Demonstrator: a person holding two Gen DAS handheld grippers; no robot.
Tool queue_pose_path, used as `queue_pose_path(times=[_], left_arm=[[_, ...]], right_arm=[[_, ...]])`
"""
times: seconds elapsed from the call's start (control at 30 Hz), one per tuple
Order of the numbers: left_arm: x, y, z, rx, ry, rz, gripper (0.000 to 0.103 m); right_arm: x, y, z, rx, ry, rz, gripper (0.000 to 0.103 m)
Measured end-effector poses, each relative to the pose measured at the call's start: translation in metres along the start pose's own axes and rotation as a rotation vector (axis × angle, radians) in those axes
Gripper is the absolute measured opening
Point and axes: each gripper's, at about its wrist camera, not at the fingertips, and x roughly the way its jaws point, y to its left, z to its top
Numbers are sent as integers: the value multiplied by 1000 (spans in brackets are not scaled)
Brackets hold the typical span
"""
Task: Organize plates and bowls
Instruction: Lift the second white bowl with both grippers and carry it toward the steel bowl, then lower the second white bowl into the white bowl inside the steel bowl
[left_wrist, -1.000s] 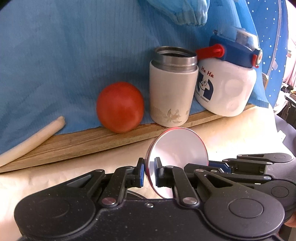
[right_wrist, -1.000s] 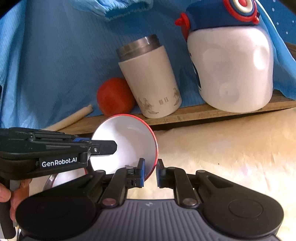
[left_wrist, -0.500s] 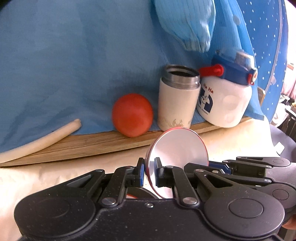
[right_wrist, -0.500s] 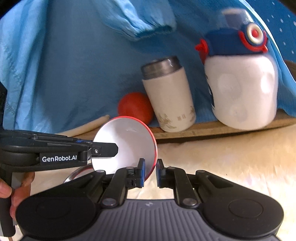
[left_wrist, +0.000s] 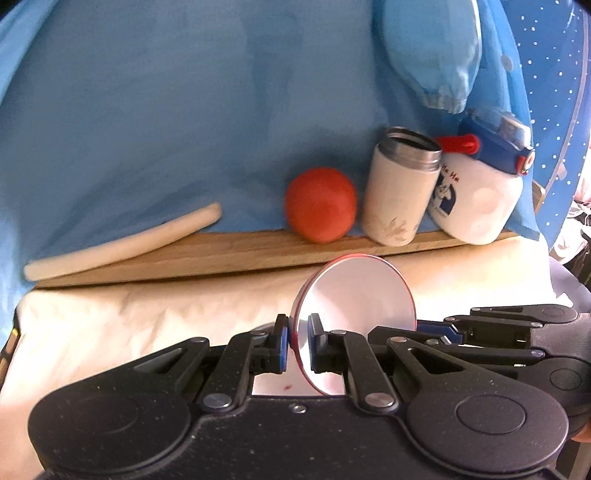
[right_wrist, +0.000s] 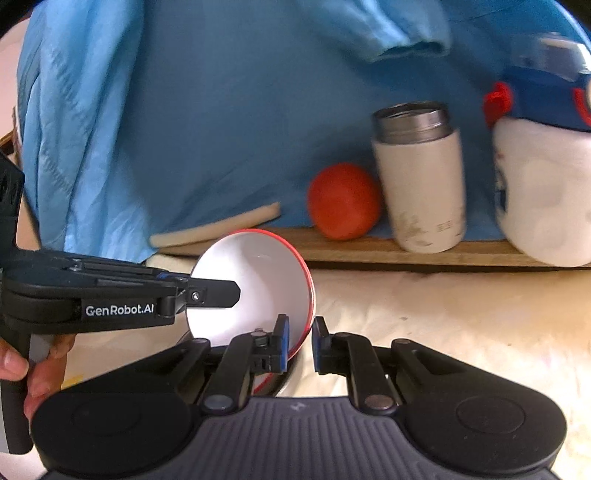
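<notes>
1. The task's thing: a small round bowl (right_wrist: 255, 291), white inside with a thin red rim, smooth and glossy, probably enamelled metal or melamine. It is tipped up on edge above the cream cloth-covered tabletop (right_wrist: 461, 325), with its opening facing the right-hand camera.
2. Left tongs (left_wrist: 296, 345): clenched on the bowl's rim, one blue pad outside the wall, one inside. From the right wrist view these tongs enter from the left, with one finger lying across the bowl's mouth.
3. Right tongs (right_wrist: 300, 343): clamped on the lower rim, the wall sandwiched between the pads. Both pairs thus pinch the same bowl at different points of its edge.
4. A second round rim peeks out beneath the held bowl, just below the right tongs; it is too hidden to identify.
5. Handling judgement: light, rigid and slick. The thin wall gives the pads little to bite on, so it could pivot or slip. A brittle glaze would chip on a knock.
6. Best hold: the rim, pads squarely straddling the wall; opposite points would steady it.
7. Beyond the tongs, on a wooden board (left_wrist: 221, 254): a red tomato (left_wrist: 320, 205), an open steel-lipped white flask (left_wrist: 400, 188) and a white-and-blue jug (left_wrist: 480, 184).
</notes>
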Motion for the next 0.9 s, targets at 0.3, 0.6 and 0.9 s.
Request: queue_pose_path(times=[0.3,0.6,0.9], left_arm=[[2,27,-20,-48,60,-6,12],[10,34,-29,-65,95,-22,12],[13,36,-29,-73,115,-38,12]], right_arm=[[19,23,-4,-27,76,11,14],[27,30,-5,-45,106,-10,15],[28,32,-3,-68,125,-33,16]])
